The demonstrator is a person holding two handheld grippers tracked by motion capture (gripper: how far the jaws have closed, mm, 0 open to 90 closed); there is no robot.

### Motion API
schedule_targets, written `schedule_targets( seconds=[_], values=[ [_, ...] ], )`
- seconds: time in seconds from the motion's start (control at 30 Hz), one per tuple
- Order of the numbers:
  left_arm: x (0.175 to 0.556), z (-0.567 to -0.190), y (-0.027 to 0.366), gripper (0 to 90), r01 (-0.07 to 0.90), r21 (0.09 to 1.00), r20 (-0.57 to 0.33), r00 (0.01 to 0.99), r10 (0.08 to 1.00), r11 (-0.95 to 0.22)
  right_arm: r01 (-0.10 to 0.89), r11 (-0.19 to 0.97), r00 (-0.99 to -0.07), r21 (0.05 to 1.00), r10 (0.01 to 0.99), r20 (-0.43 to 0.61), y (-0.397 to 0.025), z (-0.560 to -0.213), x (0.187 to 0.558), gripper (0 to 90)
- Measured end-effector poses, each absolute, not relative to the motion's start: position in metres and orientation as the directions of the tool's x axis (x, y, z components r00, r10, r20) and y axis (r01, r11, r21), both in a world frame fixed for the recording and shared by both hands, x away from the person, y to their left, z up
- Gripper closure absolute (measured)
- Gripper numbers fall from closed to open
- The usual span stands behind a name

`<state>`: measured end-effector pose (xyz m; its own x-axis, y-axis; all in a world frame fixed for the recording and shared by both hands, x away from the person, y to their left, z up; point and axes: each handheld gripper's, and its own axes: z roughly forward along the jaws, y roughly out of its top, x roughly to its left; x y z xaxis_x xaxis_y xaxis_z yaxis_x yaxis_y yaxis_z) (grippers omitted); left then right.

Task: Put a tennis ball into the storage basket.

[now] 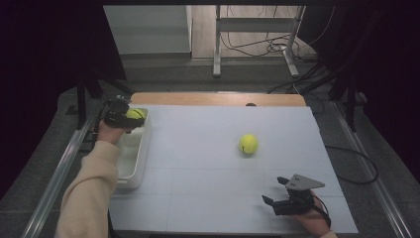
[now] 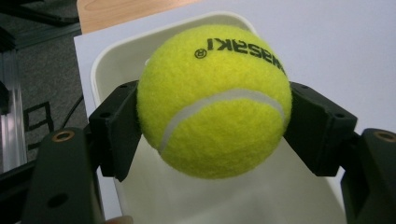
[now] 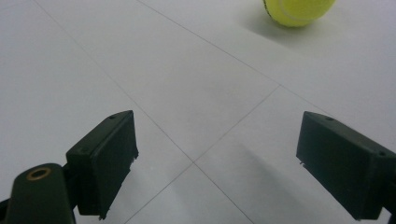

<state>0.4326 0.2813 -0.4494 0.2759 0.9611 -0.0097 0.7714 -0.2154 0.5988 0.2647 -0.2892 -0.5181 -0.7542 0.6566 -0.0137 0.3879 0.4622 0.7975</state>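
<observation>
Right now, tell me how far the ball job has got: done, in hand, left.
Done: nothing is visibly in the white bin yet. In hand: the left gripper holds one tennis ball between its jaws, above the bin. Left: if both balls belong there, that one needs releasing, and the second ball lies loose on the table, ahead of the open right gripper.

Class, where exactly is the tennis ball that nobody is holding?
In the high view the loose tennis ball lies on the white table, right of centre, ahead of the open right gripper.
</observation>
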Motion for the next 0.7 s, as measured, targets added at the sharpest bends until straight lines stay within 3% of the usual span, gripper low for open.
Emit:
schedule_targets(
  seconds=[0.3,0.47,0.7],
  values=[
    [0.436,-0.450,0.279,25.6,0.785,0.581,-0.010,0.273,0.962,-0.216,0.388,0.462,-0.755,0.798,0.656,-0.013,-0.289,-0.518,0.265,12.6],
    [0.434,-0.444,0.280,18.0,0.766,0.612,-0.010,0.256,0.967,-0.197,0.387,0.463,-0.755,0.798,0.655,-0.014,-0.289,-0.518,0.264,12.6],
    [0.428,-0.435,0.281,16.0,0.744,0.641,-0.015,0.260,0.965,-0.190,0.385,0.463,-0.756,0.799,0.655,-0.015,-0.289,-0.518,0.265,12.6]
  ],
)
